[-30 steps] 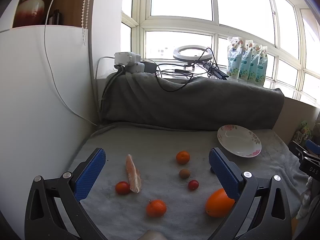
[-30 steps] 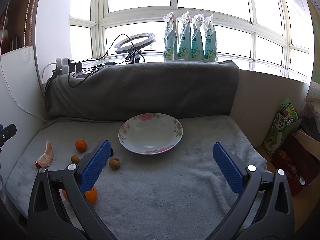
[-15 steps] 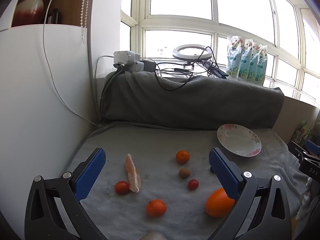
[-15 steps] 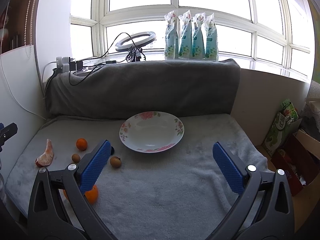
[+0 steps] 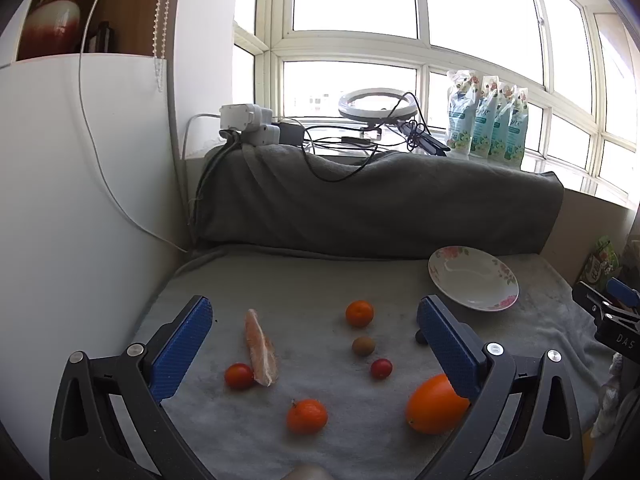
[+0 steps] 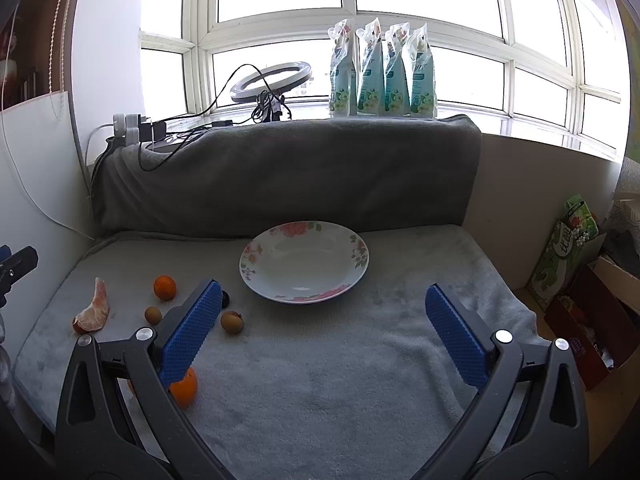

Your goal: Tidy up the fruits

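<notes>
— What lies ahead of the left hand-held gripper [image 5: 314,322]?

— Its blue fingers [image 5: 182,346] are spread wide, holding nothing, above a grey blanket [image 5: 304,280]. On it: a peeled citrus wedge [image 5: 261,347] touching a cherry tomato [image 5: 239,376], two tangerines [image 5: 359,313], a small brown fruit [image 5: 363,346], another cherry tomato [image 5: 381,368] and a large orange [image 5: 434,404].

— Any dish?

— A flowered plate [image 5: 473,278], far right, well apart from the fruit.

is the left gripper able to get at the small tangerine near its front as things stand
Probably yes: the left gripper is open, the tangerine lies alone on the grey blanket between its fingers' lines, with nothing over it.
</notes>
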`<state>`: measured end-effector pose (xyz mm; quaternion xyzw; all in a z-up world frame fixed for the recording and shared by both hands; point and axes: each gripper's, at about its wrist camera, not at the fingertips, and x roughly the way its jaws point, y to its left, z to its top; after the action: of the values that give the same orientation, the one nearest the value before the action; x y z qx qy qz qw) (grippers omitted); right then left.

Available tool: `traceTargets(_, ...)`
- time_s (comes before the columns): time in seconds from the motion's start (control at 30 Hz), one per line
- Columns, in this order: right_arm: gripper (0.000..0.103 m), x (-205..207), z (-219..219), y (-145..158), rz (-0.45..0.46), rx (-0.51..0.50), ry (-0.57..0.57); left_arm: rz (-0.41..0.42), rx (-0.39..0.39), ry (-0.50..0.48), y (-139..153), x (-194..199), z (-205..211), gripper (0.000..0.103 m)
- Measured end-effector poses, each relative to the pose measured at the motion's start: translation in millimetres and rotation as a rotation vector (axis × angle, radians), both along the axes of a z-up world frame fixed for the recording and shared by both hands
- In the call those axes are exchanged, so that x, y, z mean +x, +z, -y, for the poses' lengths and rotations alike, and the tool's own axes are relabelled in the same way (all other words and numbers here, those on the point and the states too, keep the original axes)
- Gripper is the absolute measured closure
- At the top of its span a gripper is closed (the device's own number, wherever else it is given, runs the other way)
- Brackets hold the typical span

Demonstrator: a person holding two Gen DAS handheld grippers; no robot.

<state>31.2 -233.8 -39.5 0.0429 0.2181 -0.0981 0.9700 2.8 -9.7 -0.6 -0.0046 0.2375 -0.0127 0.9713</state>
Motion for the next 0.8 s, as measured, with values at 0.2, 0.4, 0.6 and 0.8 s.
traceTargets(0.2, 0.0, 0.5, 2.0, -1.4, -0.004, 0.011, 0.001, -0.005, -0.002, -0.004, -1.8, 1.8, -0.3, 0.001)
traceTargets(0.4, 0.0, 1.6, 1.7, -2.2, -0.008, 0.012, 0.008, -0.005, 0.002, -0.012, -2.6, 0.8, 1.0, 0.001)
traceTargets(0.6, 0.0, 1.7, 1.0, -2.3, -0.01, 0.009, 0.007, -0.005, 0.002, -0.013, -2.7, 0.4, 0.9, 0.001)
traceTargets(0.8, 0.0, 2.1, -1.0, -3.4, -0.01, 0.007, 0.016, -0.006, 0.001, -0.016, -3.7, -0.2, 0.9, 0.001)
